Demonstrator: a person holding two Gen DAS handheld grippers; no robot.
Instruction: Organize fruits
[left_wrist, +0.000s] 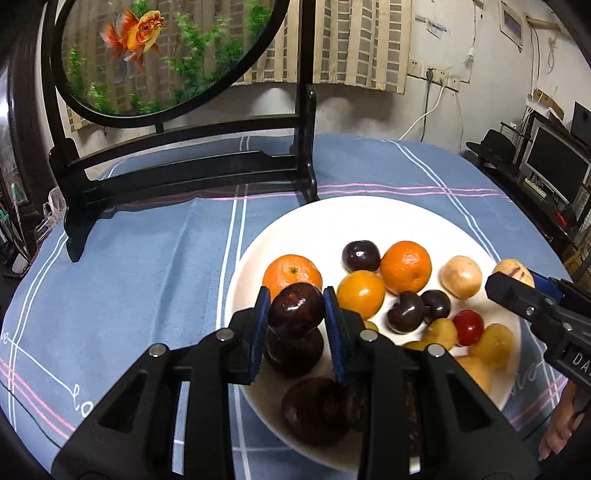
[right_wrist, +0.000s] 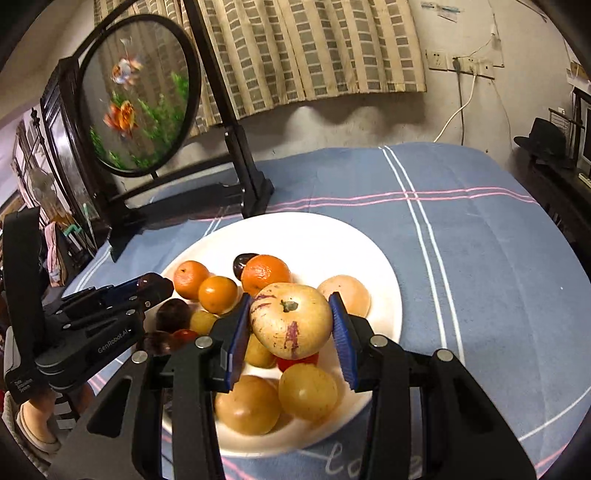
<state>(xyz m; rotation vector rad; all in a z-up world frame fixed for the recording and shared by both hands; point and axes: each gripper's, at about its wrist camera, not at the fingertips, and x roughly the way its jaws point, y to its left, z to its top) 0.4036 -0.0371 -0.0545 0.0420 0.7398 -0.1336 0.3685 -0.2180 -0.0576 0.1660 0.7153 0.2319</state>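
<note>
A blue checked tablecloth (left_wrist: 147, 258) bears a round white ceramic plate (left_wrist: 314, 221) heaped with oranges, yellow fruits and dark plums. Above the plate, the right gripper (right_wrist: 291, 325) has its blue pads clamped on a pale yellow, purple-streaked round fruit (right_wrist: 291, 319), held squarely between them. The left gripper (left_wrist: 295, 314) is clamped on a glossy dark purple plum (left_wrist: 296, 309), sitting between its fingertips over the plate's near edge.

- A blue tablecloth (right_wrist: 461, 258) with white and pink stripes covers the table.
- A round goldfish screen (left_wrist: 159, 55) stands in a black frame (left_wrist: 184, 173) at the back.
- A checked beige curtain (right_wrist: 314, 48) hangs on the stained white wall (left_wrist: 461, 48).
- Wall sockets (right_wrist: 465, 62) trail cords.
- A monitor (left_wrist: 554, 166) and a black hat (right_wrist: 546, 142) sit at the right.
</note>
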